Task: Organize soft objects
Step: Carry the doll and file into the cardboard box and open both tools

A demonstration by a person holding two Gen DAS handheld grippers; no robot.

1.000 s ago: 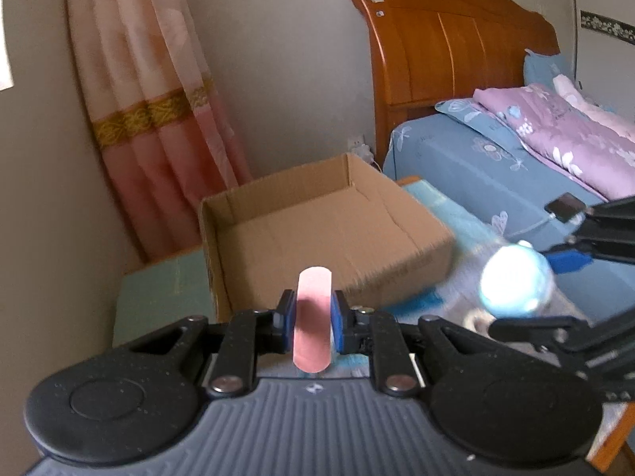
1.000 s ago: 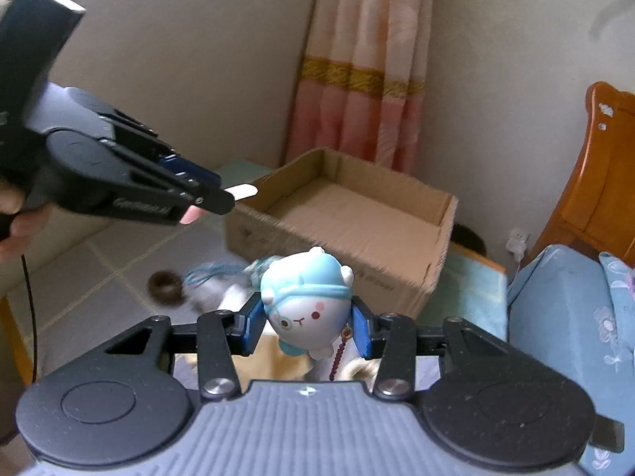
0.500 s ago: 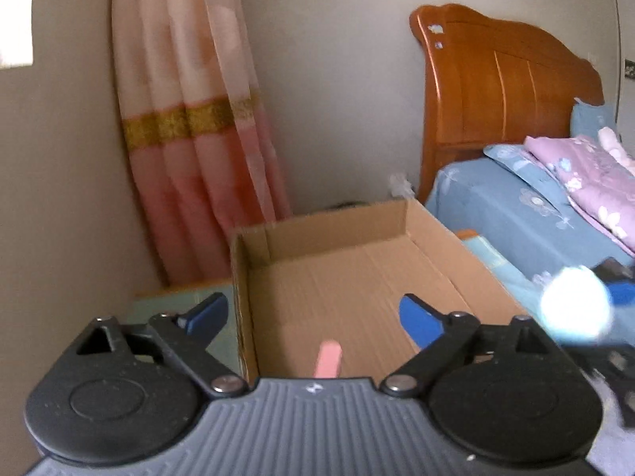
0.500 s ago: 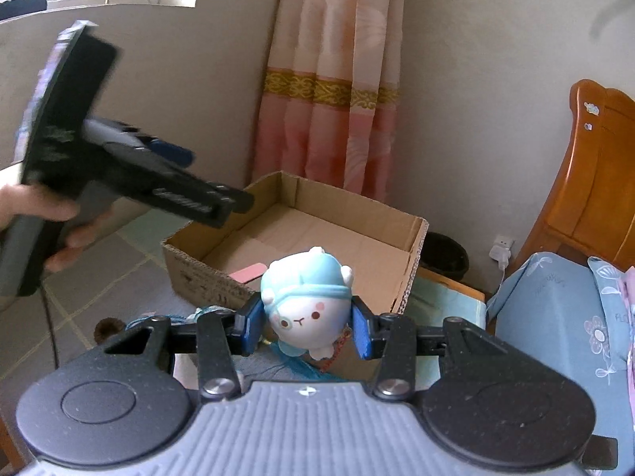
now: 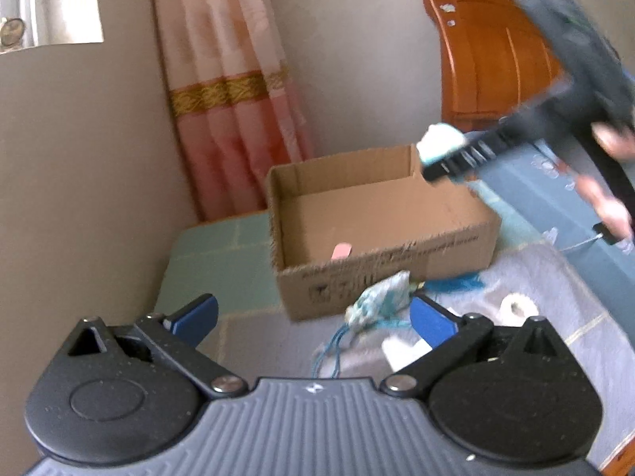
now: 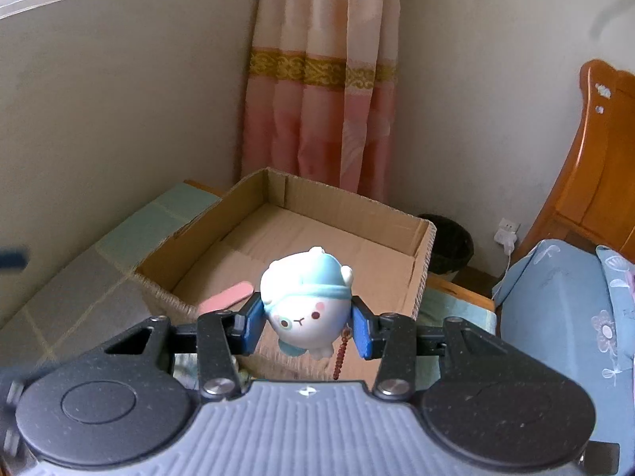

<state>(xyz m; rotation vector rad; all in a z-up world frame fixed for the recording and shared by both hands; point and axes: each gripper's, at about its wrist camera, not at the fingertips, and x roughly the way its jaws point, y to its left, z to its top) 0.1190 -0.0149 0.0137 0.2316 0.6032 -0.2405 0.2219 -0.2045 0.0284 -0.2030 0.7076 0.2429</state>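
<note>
Blue-and-white plush toy [image 6: 307, 301]: pinched between the pads of the right gripper [image 6: 307, 327], above the near wall of the cardboard box [image 6: 420, 273]; pink strip [image 6: 226, 297] flat on the box floor. Left wrist view alone shows a patterned pouch [image 5: 381, 297] and blue tassel [image 5: 456, 281] outside the box on the grey cloth [image 5: 555, 277]. Left gripper [image 5: 313, 317]: jaws just opened wide, nothing between them.

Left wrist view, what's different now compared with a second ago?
The left tool has just opened its jaws and let go of the pink strip, which now lies inside the cardboard box; the tool has pulled back from the box. The right tool still grips the blue-and-white toy, now carried over the box.
</note>
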